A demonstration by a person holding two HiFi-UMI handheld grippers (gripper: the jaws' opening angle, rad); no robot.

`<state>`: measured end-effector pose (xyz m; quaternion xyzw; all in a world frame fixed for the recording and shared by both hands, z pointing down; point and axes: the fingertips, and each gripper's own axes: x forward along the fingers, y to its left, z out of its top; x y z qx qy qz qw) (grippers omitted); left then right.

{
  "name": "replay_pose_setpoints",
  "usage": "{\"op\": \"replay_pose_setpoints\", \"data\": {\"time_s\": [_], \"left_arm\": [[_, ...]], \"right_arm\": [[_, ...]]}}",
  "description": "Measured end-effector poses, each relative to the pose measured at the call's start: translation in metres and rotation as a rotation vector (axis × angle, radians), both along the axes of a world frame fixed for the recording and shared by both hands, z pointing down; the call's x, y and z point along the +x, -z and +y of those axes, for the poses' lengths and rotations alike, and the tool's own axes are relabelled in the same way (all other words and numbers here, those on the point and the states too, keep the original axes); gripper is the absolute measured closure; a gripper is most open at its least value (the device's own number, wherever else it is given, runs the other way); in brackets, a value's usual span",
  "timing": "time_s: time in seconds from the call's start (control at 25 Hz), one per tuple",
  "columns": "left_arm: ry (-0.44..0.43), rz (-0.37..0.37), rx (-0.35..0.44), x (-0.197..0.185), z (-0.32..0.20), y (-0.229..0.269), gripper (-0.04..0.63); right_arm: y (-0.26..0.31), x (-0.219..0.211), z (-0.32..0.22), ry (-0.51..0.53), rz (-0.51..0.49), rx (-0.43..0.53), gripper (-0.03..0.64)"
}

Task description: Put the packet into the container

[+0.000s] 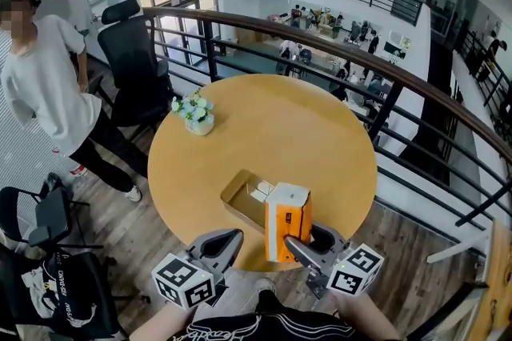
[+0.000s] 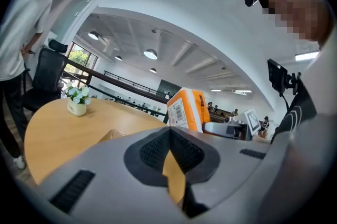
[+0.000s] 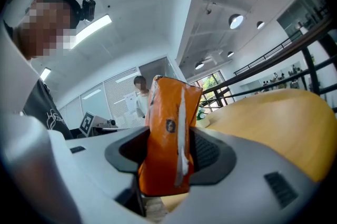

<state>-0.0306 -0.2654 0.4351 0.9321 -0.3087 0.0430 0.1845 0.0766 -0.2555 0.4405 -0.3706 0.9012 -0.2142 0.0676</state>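
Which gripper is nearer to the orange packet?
Right. The right gripper clamps the orange packet between its fingers, holding it upright near the container. The left gripper, shut and empty, sits apart on the packet's left.

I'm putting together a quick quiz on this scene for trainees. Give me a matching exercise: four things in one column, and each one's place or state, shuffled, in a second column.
Things
1. packet
2. container
3. flower pot
4. left gripper

Places or states
A. shut, holding nothing
B. open, on the table near the person's side
C. clamped upright in the right gripper
D. on the table's far left part

Pairs: 1-C, 2-B, 3-D, 4-A
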Motion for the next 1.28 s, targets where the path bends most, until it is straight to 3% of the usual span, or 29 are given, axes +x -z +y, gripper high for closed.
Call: {"op": "replay_pose_setpoints", "data": {"time_s": [0.52,0.68,0.96,1.28], "left_arm": [[0.063,-0.001,-0.038,-0.012,-0.012,-0.009,0.591],[0.09,-0.004,-0.047,-0.018,-0.015,-0.01,0.591],[0.126,-0.001,-0.056,-0.03,-0.021,-0.013,0.591],[0.144,0.008,-0.073,-0.038,-0.024,-0.019,0.591]], "right_arm": [[-0.005,-0.017,-0.058,0.092,0.182,0.044,0.392],[-0.023,-0.025,-0.08,0.123,0.367,0.066,0.391],[-0.088,-0.041,-0.104,0.197,0.821,0.043,0.391],[-0.143,-0.051,-0.117,0.289,1.048,-0.065,0.391]]}}
